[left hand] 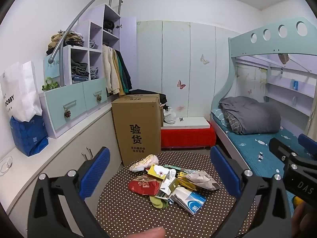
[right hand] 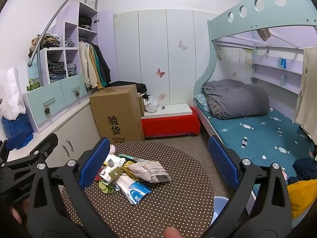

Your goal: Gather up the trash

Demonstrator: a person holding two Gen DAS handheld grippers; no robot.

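A heap of trash (left hand: pixel 168 182) lies near the middle of the round, dotted brown desk (left hand: pixel 138 218). In the heap, a red wrapper (left hand: pixel 143 186) sits at its 9 o'clock edge, a crumpled white bag (left hand: pixel 144 162) at 11 o'clock, a yellow carton (left hand: pixel 158 172) just inside that, a grey paper parcel (left hand: pixel 202 179) at 3 o'clock, a white-and-blue pouch (left hand: pixel 190 199) at 5 o'clock and green slices (left hand: pixel 158 201) at 7 o'clock (the pieces overlap, so some edges are hard to part).

The left gripper (left hand: pixel 159 173) hangs above the near side of the desk, its jaws spread wide with the heap showing between them and touching nothing. The right gripper (right hand: pixel 158 160) hangs likewise to the right of it, jaws spread wide and empty; from its camera the parcel (right hand: pixel 150 171) and the pouch (right hand: pixel 134 190) lie between the blue pads (right hand: pixel 95 160). Each gripper shows in the other's view at the frame edge.

Beyond the desk, at 12 o'clock, stands a tall cardboard box (left hand: pixel 137 127) printed with black characters, and a red bench (left hand: pixel 187 136) with a white top just right of it. A white cabinet (left hand: pixel 65 148) runs along the left at 9 o'clock, carrying a white paper bag (left hand: pixel 19 93) and a blue bag (left hand: pixel 29 134). A bunk bed (left hand: pixel 257 138) with a grey quilt (left hand: pixel 251 114) fills the right at 3 o'clock.
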